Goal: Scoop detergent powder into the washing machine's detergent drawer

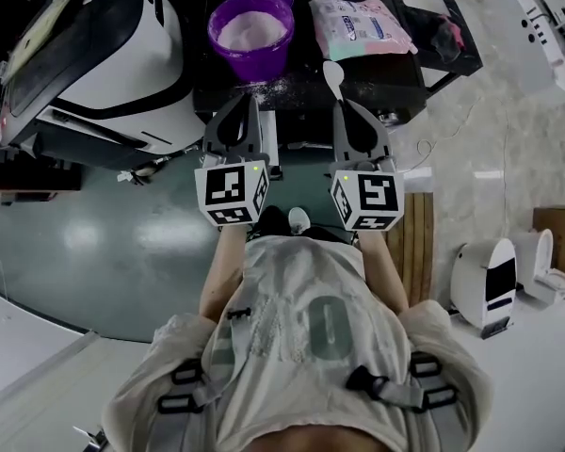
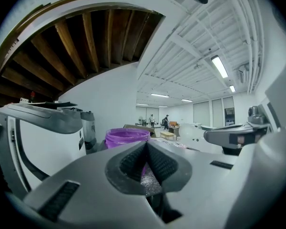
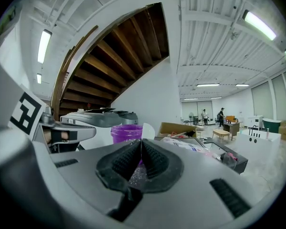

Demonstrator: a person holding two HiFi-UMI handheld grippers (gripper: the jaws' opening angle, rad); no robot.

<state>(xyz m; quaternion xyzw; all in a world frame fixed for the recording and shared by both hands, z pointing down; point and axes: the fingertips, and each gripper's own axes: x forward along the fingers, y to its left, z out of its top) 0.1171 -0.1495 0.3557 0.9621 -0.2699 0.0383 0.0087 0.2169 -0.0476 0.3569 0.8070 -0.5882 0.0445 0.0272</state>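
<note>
The right gripper [image 1: 343, 108] clenched the handle of a white spoon [image 1: 332, 75] just short of the purple tub of detergent powder [image 1: 251, 34], the left gripper [image 1: 253, 106] beside it closed on nothing, the washing machine [image 1: 108, 59] to their left

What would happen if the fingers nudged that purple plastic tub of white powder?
The round purple plastic tub looks well filled with white powder, so it is probably heavy and would slide rather than tip. Its wide shape suggests stability. Powder scattered on the dark tabletop hints a jolt might spill more.
</note>
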